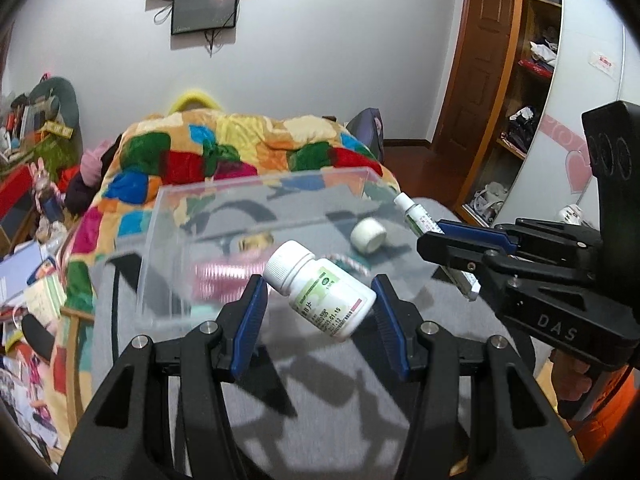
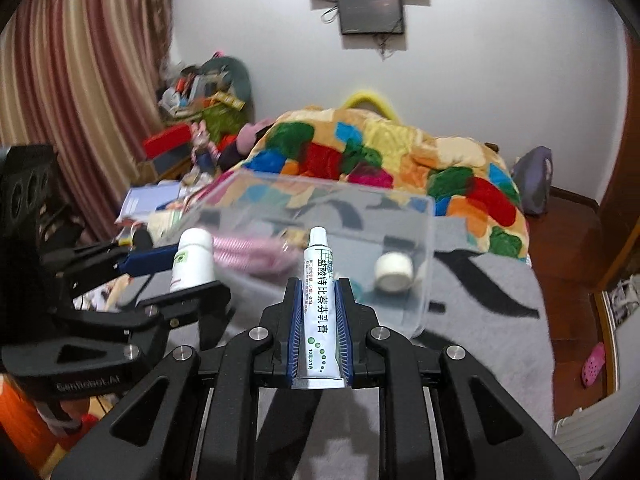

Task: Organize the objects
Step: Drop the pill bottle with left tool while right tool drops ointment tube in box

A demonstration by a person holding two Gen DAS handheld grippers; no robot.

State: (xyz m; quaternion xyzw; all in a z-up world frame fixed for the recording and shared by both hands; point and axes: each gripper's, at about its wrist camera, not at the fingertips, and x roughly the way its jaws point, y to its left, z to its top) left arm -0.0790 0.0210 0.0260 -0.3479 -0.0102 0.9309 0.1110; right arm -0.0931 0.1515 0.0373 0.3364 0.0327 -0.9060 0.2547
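My left gripper (image 1: 318, 292) is shut on a white pill bottle (image 1: 320, 290) with a green label, held tilted above the grey blanket, just in front of a clear plastic box (image 1: 172, 208). The bottle also shows in the right wrist view (image 2: 192, 260). My right gripper (image 2: 319, 280) is shut on a white ointment tube (image 2: 318, 300), cap pointing forward toward the box (image 2: 430, 240). The tube shows in the left wrist view (image 1: 424, 224) at the right. A white tape roll (image 1: 368, 236) lies inside the box (image 2: 394, 266) with a pink striped item (image 2: 256, 256).
The box rests on a grey blanket (image 1: 320, 392) on a bed with a colourful patchwork quilt (image 1: 224, 148) behind. Cluttered shelves and books (image 1: 24, 272) stand at the left. A wardrobe (image 1: 532, 92) and wooden floor (image 2: 572, 288) are at the right.
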